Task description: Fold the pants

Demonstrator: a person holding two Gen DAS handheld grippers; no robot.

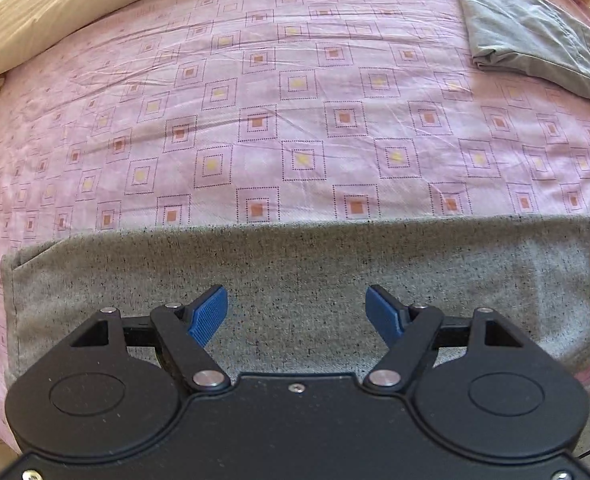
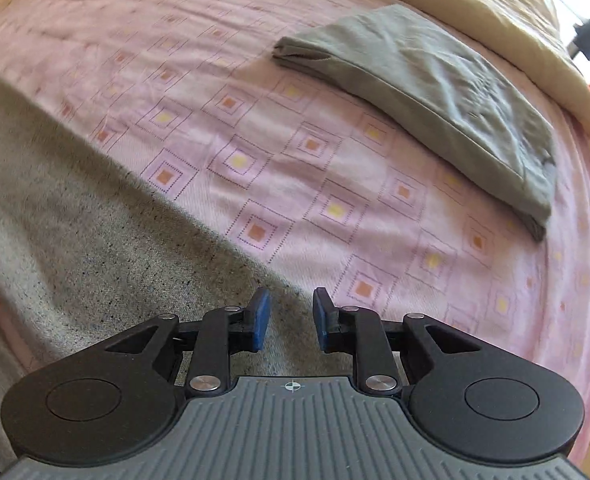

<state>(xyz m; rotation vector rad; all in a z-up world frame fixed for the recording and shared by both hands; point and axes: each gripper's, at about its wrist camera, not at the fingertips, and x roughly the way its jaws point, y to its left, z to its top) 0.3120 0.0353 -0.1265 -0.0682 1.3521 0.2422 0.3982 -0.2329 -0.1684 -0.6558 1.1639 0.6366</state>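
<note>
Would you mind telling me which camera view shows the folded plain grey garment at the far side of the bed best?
The right wrist view: the folded plain grey garment lies whole and large there. The left wrist view shows it small, cut by the frame's edge.

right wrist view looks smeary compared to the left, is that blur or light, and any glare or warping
Right wrist view: motion blur smears the pink bedsheet and the speckled grey pants; a window blows out the top right corner. Left wrist view: sharp print, glare only at the top left by the cream pillow. Both: fisheye bends the bed's edges; the folded grey garment stays readable.
</note>
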